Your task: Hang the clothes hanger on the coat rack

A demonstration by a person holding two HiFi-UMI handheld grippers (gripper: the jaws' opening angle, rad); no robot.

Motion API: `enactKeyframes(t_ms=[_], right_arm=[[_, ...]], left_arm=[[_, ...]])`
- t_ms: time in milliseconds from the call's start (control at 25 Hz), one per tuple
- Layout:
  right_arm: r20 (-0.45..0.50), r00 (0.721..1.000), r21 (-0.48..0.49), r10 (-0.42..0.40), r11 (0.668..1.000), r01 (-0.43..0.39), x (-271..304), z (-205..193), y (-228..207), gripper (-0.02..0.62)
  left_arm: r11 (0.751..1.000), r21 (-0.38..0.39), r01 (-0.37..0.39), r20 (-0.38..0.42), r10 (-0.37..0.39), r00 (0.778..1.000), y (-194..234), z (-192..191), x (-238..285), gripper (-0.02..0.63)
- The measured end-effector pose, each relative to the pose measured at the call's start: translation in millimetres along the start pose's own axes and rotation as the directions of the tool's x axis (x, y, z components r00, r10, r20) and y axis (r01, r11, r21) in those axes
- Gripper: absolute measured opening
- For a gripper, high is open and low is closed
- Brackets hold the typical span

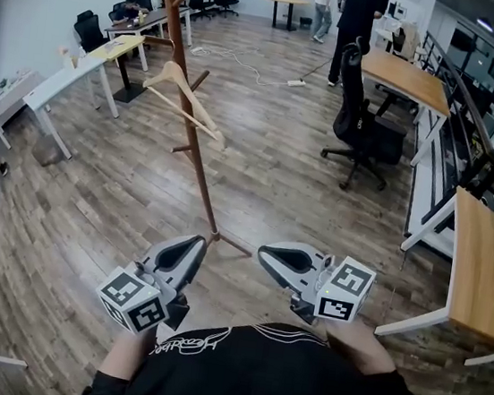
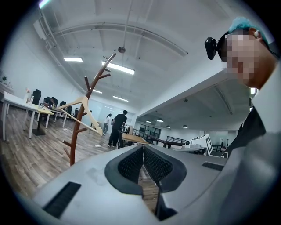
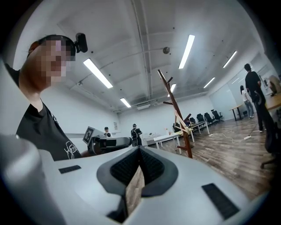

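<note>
A light wooden clothes hanger (image 1: pixel 184 100) hangs from a branch of the brown, tree-shaped coat rack (image 1: pixel 195 151), which stands on the wood floor in front of me. The left gripper view shows the rack (image 2: pixel 77 134) and hanger (image 2: pixel 84 110) at its left. In the right gripper view the rack (image 3: pixel 177 115) and hanger (image 3: pixel 182 126) are off to the right. Both grippers sit low, close to my body and well short of the rack. My left gripper (image 1: pixel 199 242) is shut with nothing in it. My right gripper (image 1: pixel 263 254) is likewise shut and empty.
White desks (image 1: pixel 63 87) and black chairs line the left wall. A black office chair (image 1: pixel 364 131) and wooden desks (image 1: pixel 481 268) stand at the right. Two people (image 1: pixel 353 21) stand at the far end. A white cable (image 1: pixel 254 71) lies on the floor.
</note>
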State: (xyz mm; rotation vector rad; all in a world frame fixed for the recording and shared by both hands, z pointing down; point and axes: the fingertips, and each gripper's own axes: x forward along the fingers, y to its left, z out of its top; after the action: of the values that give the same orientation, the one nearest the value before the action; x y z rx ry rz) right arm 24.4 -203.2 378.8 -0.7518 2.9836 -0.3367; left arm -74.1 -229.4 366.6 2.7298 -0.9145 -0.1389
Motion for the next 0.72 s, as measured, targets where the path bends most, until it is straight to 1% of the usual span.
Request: enactKeyframes(t_ms=[280,480,720], right_arm=[[0.011,1.000,0.012,-0.013,1.000,0.013,27,5,3,0.038],[0.020,0.999,-0.006,-0.041,0.999,0.041,40,13,4,0.038],[0.016,0.997,-0.006,-0.076,0.997,0.077,55,12,11,0.038]], left_arm=[[1.000,-0.004,-0.006,-0.017,0.006,1.000,26,11,-17,0.009],[1.000,0.007,0.025,-0.019,-0.024,1.000,38,21,-20,0.009],[0.999,0.012,0.052,-0.017,-0.052,0.998,52,27,-29,0.009]])
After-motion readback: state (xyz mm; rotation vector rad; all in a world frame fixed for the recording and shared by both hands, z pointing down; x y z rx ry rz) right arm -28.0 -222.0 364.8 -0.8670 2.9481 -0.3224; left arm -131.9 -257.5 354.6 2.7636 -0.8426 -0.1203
